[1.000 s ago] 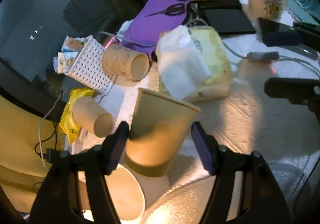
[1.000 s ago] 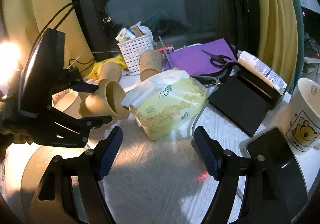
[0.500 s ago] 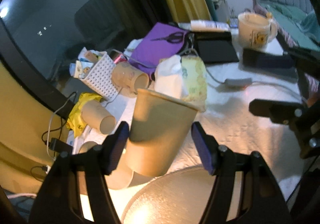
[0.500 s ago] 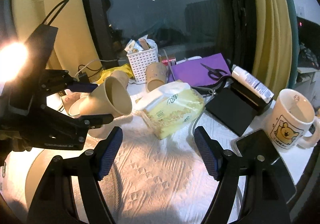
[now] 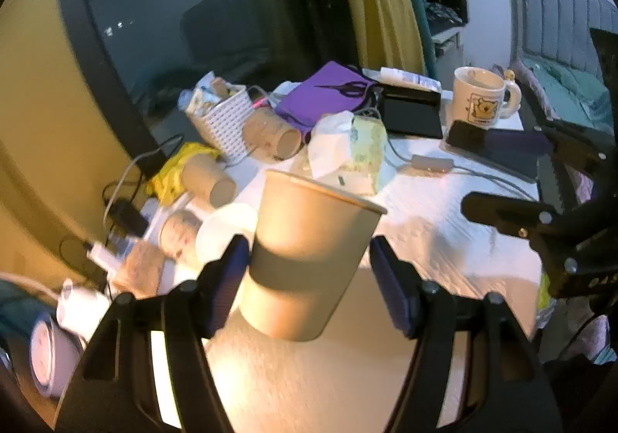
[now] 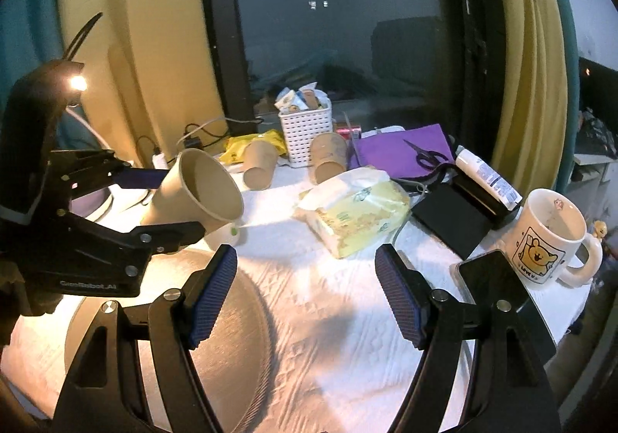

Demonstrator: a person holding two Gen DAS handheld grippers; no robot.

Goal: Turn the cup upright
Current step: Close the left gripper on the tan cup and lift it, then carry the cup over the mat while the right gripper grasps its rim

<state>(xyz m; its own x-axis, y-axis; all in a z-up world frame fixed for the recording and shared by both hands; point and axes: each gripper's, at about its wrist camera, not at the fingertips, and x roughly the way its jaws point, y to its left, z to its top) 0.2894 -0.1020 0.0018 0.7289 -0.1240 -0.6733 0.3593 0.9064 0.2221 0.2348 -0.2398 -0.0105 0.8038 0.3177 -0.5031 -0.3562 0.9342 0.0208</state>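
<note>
A plain tan paper cup (image 5: 309, 259), mouth tilted up, hangs above the table's near left, pinched by the left gripper (image 5: 309, 267). The right gripper (image 6: 305, 298) hovers nearby, wide open, empty.

Left hand-held gripper (image 5: 309, 270) carries a tan paper cup (image 5: 309, 259) between its blue pads (image 5: 228, 278), rim up and tilted a little, lifted off the bench (image 5: 425, 240); the left pad touches the cup wall, the right pad's contact is unclear. Behind it lie two more paper cups on their sides (image 5: 210, 182) (image 5: 274, 137), a white basket (image 5: 226, 120), a tissue pack (image 5: 347, 147), a purple folder (image 5: 324, 97) with scissors (image 5: 343, 88), and a bear mug (image 5: 481, 99). The right hand-held gripper's black frame (image 5: 540, 224) shows at the right edge.
</note>
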